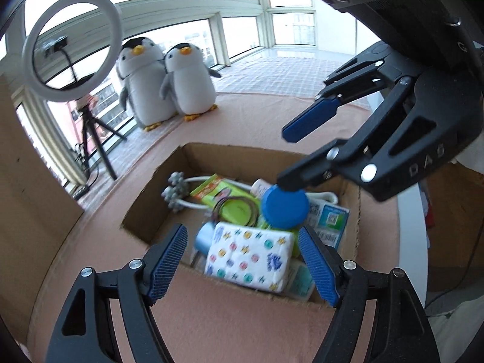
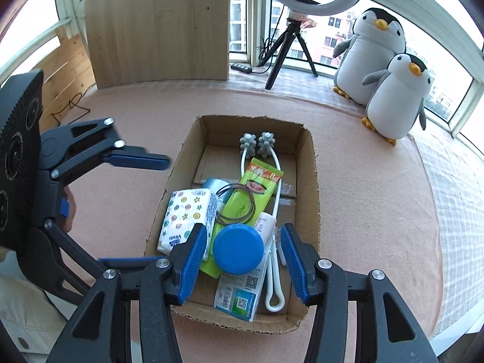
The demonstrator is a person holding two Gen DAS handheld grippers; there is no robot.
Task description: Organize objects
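An open cardboard box (image 1: 230, 155) (image 2: 314, 181) sits on the pink cloth. Inside lie a patterned tissue pack (image 1: 251, 257) (image 2: 184, 214), a green tube (image 1: 234, 199) (image 2: 251, 193), a white massager with grey rollers (image 1: 175, 195) (image 2: 257, 145), thin hair rings (image 2: 239, 208), a QR-code packet (image 2: 239, 298) and a round blue lid (image 1: 286, 208) (image 2: 237, 248). My left gripper (image 1: 242, 263) (image 2: 145, 210) hangs open over the box's near edge, above the tissue pack. My right gripper (image 2: 243, 257) (image 1: 284, 158) is open, its fingers either side of the blue lid with gaps showing.
Two plush penguins (image 1: 169, 81) (image 2: 381, 72) stand at the far side of the cloth by the windows. A ring light on a tripod (image 1: 72, 45) (image 2: 290, 45) stands on the sill. A wooden board (image 2: 157, 24) leans upright behind the table.
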